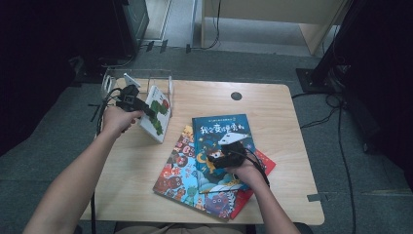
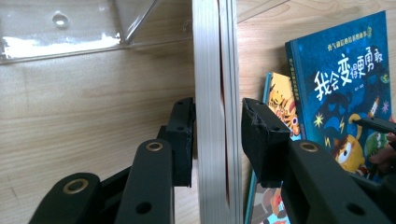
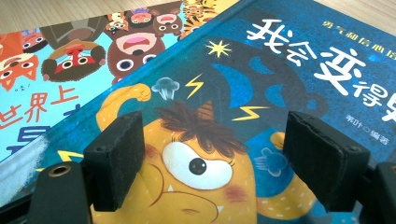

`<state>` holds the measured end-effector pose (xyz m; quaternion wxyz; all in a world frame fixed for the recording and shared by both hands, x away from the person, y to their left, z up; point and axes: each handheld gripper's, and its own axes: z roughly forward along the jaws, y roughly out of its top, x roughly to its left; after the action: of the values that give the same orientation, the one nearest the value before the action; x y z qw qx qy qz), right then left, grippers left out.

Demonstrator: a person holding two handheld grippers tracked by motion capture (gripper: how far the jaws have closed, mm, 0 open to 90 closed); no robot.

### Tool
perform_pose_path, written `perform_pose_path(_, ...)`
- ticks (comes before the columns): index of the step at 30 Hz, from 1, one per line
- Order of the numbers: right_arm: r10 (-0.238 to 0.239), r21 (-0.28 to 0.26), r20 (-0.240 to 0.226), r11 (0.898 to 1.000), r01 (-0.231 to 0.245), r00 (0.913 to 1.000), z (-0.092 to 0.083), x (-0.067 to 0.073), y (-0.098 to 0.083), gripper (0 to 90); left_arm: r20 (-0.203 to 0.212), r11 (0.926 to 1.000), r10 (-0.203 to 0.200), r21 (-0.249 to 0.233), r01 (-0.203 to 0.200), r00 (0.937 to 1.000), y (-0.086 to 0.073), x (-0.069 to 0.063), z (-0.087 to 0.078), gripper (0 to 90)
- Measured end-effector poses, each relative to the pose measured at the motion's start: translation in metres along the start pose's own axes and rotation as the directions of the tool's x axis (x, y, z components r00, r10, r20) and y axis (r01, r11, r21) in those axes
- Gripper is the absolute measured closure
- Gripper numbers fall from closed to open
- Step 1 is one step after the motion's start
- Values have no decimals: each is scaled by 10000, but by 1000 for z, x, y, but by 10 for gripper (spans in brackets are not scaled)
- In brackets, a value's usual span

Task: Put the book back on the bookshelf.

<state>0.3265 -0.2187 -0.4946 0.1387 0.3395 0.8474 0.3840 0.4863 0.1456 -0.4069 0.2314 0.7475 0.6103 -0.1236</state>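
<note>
Jaws of the left gripper [image 2: 217, 140] astride a white book [image 2: 215, 93] stood on edge: one pad against the page block, the other just off the cover, so not clamped. Right gripper [image 3: 212, 163] spread wide with nothing between the pads, poised over a blue book [image 3: 261, 93].

Nearest, on that blue cover: a yellow one-eyed monster with a horn, lightning bolts, small clouds, and large white Chinese characters reading 我会变得 before running off the frame's edge; a small line, 郭叶, further right. From the left gripper view the same title readable in full as 我会变得更勇敢 [image 2: 343, 79], with a smaller yellow line above too fine to read.

Under it, a pale-blue book [image 3: 70, 70] crowded with cartoon animal faces, red characters 世界上 on its cover. Beneath both, a red book [image 1: 263, 165], just a corner peeking out, title hidden.

Further off on the wooden table [image 1: 272, 107]: the white book propped upright near the left rear, green and red picture on its cover [image 1: 158, 114], writing too small to make out. Right behind it, a clear acrylic stand [image 1: 141, 78] at the table's far left corner. Small dark round hole [image 1: 236, 96] in the tabletop beyond the stack.
</note>
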Motion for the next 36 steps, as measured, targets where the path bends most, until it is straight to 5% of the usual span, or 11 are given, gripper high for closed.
perform_pose_path(19,0,-4,4,10000,0,10000,0,0,0,209,426,9999,-116,20,116,9990,-17,0,-2,714)
perform_pose_path(36,-5,-12,-5,10000,5,10000,0,0,0,213,158,9982,-605,61,604,9980,-15,-2,-3,754)
